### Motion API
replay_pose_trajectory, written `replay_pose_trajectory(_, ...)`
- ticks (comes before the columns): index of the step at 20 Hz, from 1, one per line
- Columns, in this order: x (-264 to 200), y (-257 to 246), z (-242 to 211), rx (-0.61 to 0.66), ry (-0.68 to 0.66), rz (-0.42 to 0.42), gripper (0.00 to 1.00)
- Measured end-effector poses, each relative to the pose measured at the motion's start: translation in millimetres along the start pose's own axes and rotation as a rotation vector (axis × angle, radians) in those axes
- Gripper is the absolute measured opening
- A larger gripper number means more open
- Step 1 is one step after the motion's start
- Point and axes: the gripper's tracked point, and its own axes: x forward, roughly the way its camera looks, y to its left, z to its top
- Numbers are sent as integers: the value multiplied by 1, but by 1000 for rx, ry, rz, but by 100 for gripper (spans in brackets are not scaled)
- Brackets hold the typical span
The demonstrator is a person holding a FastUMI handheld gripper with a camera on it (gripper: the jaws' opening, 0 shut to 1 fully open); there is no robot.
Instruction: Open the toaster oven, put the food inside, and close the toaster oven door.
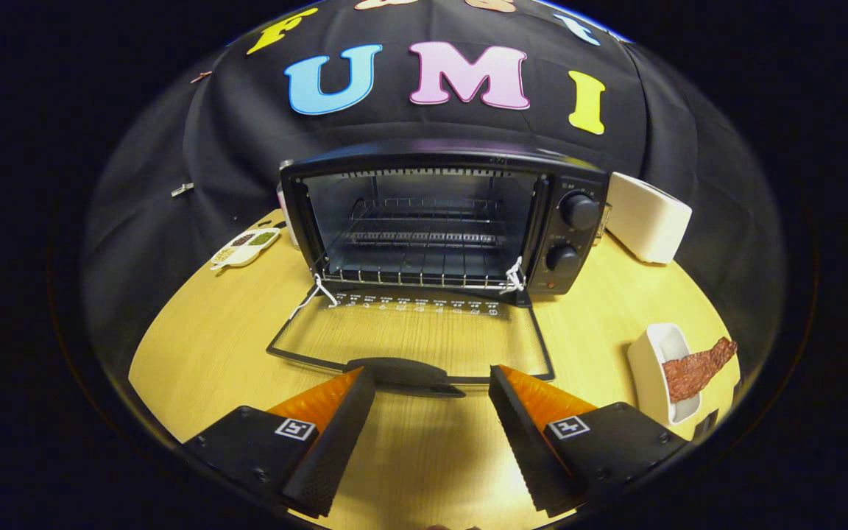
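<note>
A black toaster oven (439, 217) stands on the wooden table beyond my fingers. Its glass door (413, 335) lies folded down flat toward me, and the door handle (405, 374) sits just ahead of my fingertips. Inside, a wire rack (413, 239) is bare. My gripper (431, 383) is open, fingers spread wide with nothing between them. To the right of the fingers a strip of reddish-brown meat (696, 368) rests across a white rectangular dish (652, 361).
A white boxy appliance (648, 217) stands right of the oven. A small white tray with seasonings (245, 246) lies left of the oven near the black cloth wall. The round table's edge (174, 434) curves close below the left finger.
</note>
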Motion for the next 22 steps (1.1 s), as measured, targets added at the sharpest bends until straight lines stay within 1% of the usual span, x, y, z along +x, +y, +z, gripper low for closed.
replay_pose_trajectory(4,-32,-28,27,1,-44,-9,98)
replay_pose_trajectory(9,-69,-76,58,8,-88,-47,98)
replay_pose_trajectory(11,-80,-97,74,18,-116,-68,98)
replay_pose_trajectory(14,-90,-127,95,37,-144,-79,98)
replay_pose_trajectory(18,-94,-162,104,52,-120,-31,98)
replay_pose_trajectory(22,-93,-211,111,31,-99,-6,98)
